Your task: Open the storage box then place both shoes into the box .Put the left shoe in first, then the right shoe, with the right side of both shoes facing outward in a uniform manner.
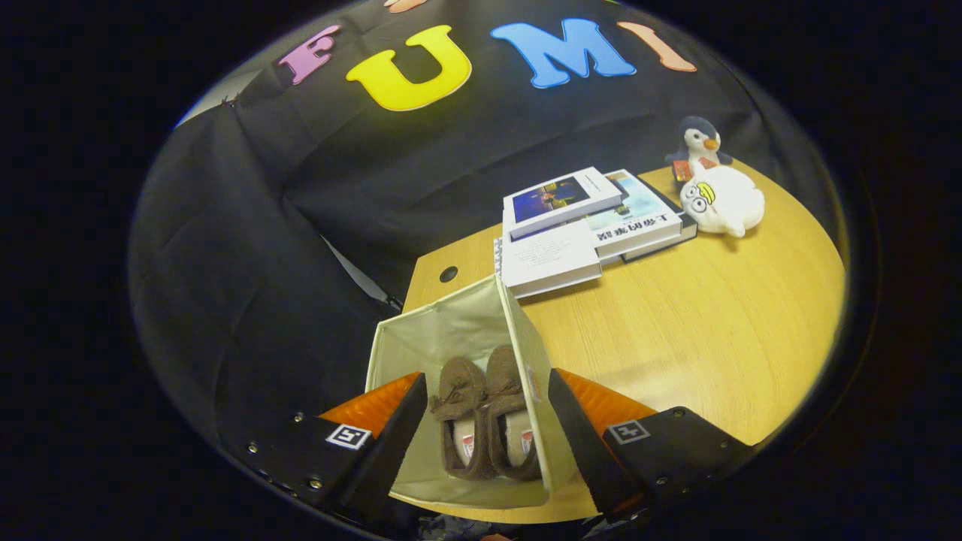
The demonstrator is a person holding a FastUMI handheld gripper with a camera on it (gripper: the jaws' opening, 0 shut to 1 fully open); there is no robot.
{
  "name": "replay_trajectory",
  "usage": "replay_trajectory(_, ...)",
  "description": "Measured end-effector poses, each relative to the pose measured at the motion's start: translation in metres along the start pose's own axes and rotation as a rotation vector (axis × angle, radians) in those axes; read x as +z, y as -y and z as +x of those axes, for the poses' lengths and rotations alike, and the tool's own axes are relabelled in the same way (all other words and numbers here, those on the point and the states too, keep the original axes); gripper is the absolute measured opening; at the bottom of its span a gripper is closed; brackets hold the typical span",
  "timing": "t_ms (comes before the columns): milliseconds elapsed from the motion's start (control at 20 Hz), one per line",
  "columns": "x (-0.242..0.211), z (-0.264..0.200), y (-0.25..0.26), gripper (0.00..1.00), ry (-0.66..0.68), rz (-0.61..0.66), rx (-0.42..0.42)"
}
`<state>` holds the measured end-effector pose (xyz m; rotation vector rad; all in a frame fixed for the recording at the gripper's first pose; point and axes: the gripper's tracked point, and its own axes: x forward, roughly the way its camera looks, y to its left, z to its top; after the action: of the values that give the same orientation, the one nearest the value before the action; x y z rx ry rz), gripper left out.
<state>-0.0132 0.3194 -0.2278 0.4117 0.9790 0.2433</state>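
A cream fabric storage box (451, 330) stands open on the wooden table, just ahead of and below my fingers. Inside it lie two brown moccasin shoes side by side: one (457, 421) on the left, the other (509, 409) on the right against the box's right wall. Their toes point away from me and their openings face up. My gripper (487, 391) hovers above the box, open, with nothing between its fingers. The left finger sits over the box's left wall; the right finger is just outside the right wall.
Beyond the box lies a stack of books (579, 225). A white plush toy (723, 199) and a penguin plush (699, 146) sit at the table's far right. The table (714, 323) has a cable hole (449, 273) near its far left corner; its left edge runs beside the box.
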Motion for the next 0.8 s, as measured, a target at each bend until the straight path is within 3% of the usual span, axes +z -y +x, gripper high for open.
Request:
replay_trajectory(350, 0.046, -0.048, 0.021, 0.98, 0.169, -0.127, 0.007)
replay_trajectory(800, 0.112, -0.125, 0.094, 0.98, 0.345, -0.268, -0.018)
